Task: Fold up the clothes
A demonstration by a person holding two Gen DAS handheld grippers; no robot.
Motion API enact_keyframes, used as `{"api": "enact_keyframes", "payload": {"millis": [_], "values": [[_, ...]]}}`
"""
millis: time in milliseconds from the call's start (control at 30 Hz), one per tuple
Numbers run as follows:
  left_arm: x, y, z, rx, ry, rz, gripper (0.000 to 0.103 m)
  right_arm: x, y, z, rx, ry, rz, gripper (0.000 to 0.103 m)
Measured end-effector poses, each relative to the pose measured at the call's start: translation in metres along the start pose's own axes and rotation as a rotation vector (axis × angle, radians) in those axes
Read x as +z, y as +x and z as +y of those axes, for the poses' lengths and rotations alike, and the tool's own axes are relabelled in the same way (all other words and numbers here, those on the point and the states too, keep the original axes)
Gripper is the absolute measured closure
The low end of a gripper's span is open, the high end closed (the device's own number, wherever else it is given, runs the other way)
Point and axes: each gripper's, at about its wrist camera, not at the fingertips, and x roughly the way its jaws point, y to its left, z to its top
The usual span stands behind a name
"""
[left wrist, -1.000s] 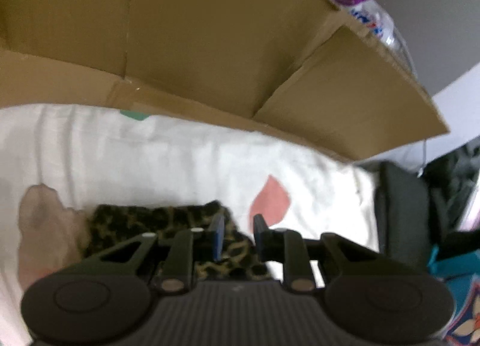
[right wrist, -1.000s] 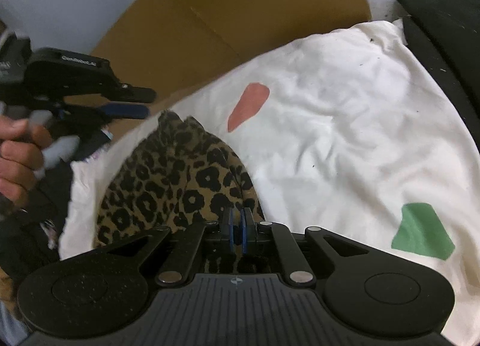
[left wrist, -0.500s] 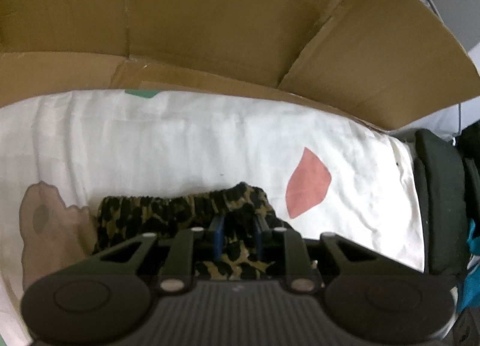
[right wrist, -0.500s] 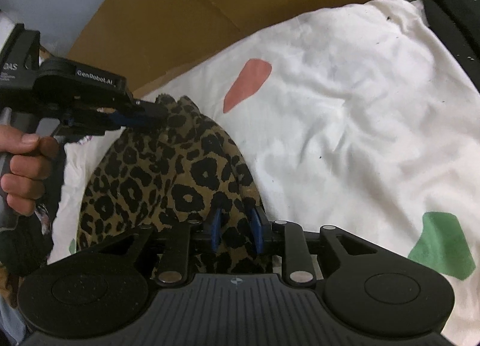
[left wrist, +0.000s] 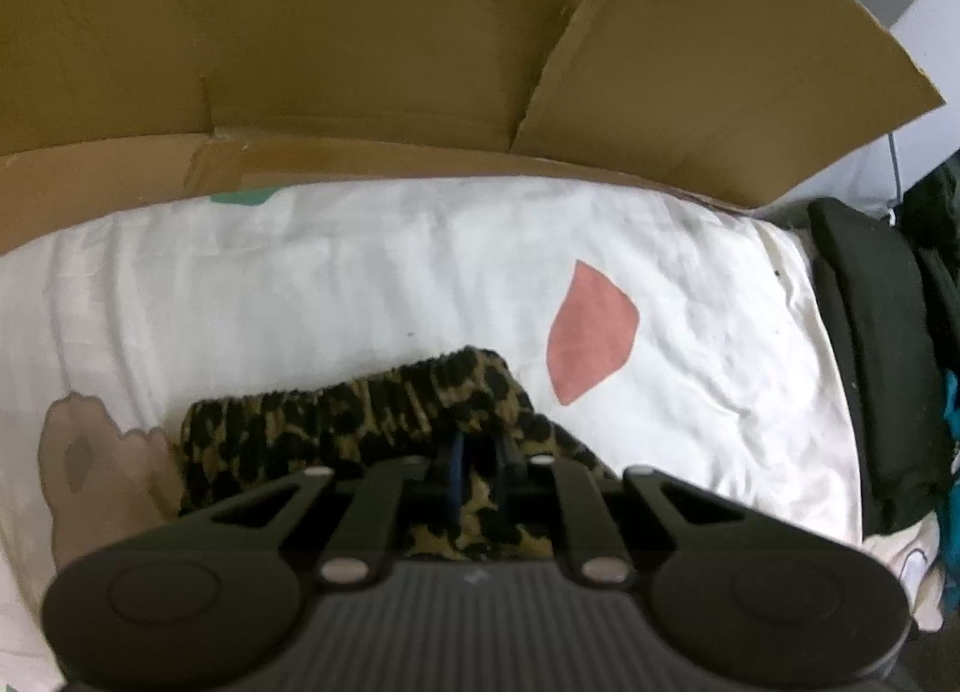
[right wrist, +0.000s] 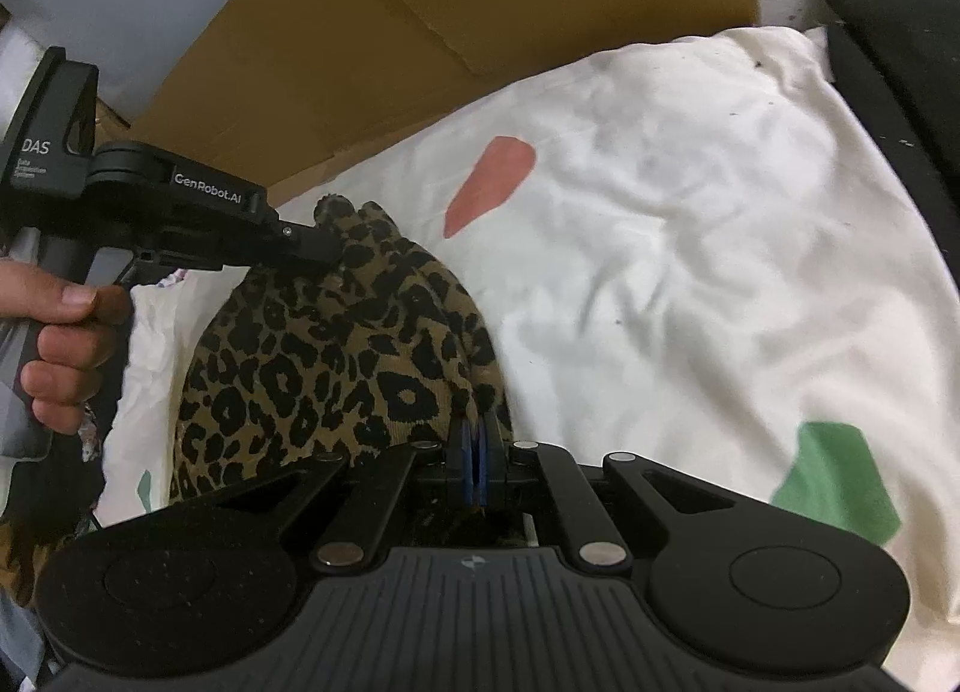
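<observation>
A leopard-print garment (left wrist: 360, 416) (right wrist: 336, 368) lies bunched on a white sheet (left wrist: 360, 284) (right wrist: 690, 272) printed with coloured patches. My left gripper (left wrist: 480, 452) is shut on the garment's ribbed waistband, cloth pinched between its fingers. In the right wrist view the left gripper (right wrist: 327, 239) bites the garment's far corner, with a person's hand (right wrist: 60, 356) on its handle. My right gripper (right wrist: 475, 452) is shut on the garment's near edge, blue pads pressed together over the cloth. The fabric stretches in a hump between the two grips.
An open cardboard box (left wrist: 360, 62) (right wrist: 480, 2) rises behind the sheet along the far side. A black cushion-like item (left wrist: 870, 362) (right wrist: 888, 32) borders the sheet's right edge. A pink patch (left wrist: 591, 344) and a green patch (right wrist: 840, 482) mark the sheet.
The left gripper came down from the air onto the waistband and closed on it. The right gripper opened half a second ago and has shut again on the near edge.
</observation>
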Motion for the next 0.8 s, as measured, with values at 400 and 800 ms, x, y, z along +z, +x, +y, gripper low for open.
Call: {"api": "enact_keyframes", "payload": {"millis": [400, 800], "values": [[0.000, 0.025, -0.009, 0.012, 0.069, -0.014, 0.095, -0.005, -0.021, -0.001, -0.064, -0.015, -0.016, 0.102], [-0.007, -0.020, 0.002, -0.062, 0.008, -0.036, 0.086, -0.026, -0.046, 0.035, 0.028, -0.118, -0.070, 0.086]]}}
